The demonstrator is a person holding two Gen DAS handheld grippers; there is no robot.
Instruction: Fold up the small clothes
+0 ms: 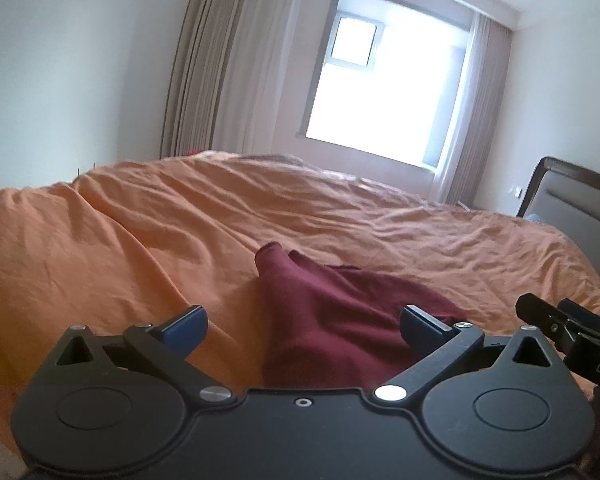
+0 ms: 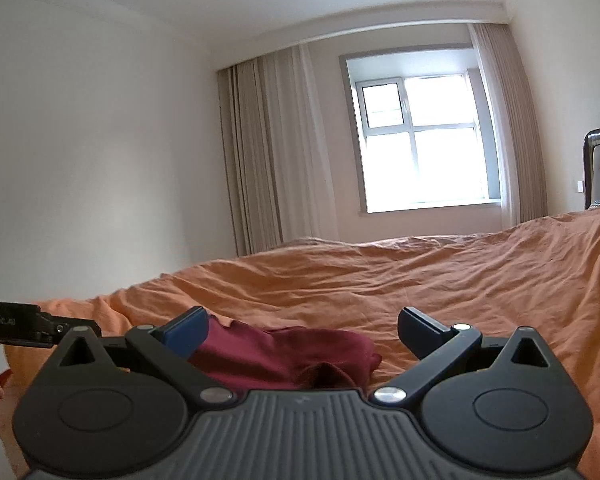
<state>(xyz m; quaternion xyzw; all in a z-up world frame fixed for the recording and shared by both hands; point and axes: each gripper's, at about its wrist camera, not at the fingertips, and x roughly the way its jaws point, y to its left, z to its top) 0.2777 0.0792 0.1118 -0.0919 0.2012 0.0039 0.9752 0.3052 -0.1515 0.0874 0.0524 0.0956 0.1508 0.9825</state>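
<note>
Only the left view shows the maroon garment [image 1: 340, 320] reaching past the left tool [image 1: 302, 330].

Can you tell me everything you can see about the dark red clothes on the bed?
The dark red garment looks like soft knit cloth, plain with no print. It lies crumpled and unfolded on the orange bedcover, one tube-like part pointing toward the window. The left gripper and right gripper both hang open just above it, gripping nothing. Its near edge is hidden behind them.

Bed [image 1: 340, 216] under rumpled orange cover [image 2: 440, 280]. Dark red garment [image 1: 340, 320] lies crumpled on it, just ahead of left gripper [image 1: 302, 330], between its fingers.
</note>
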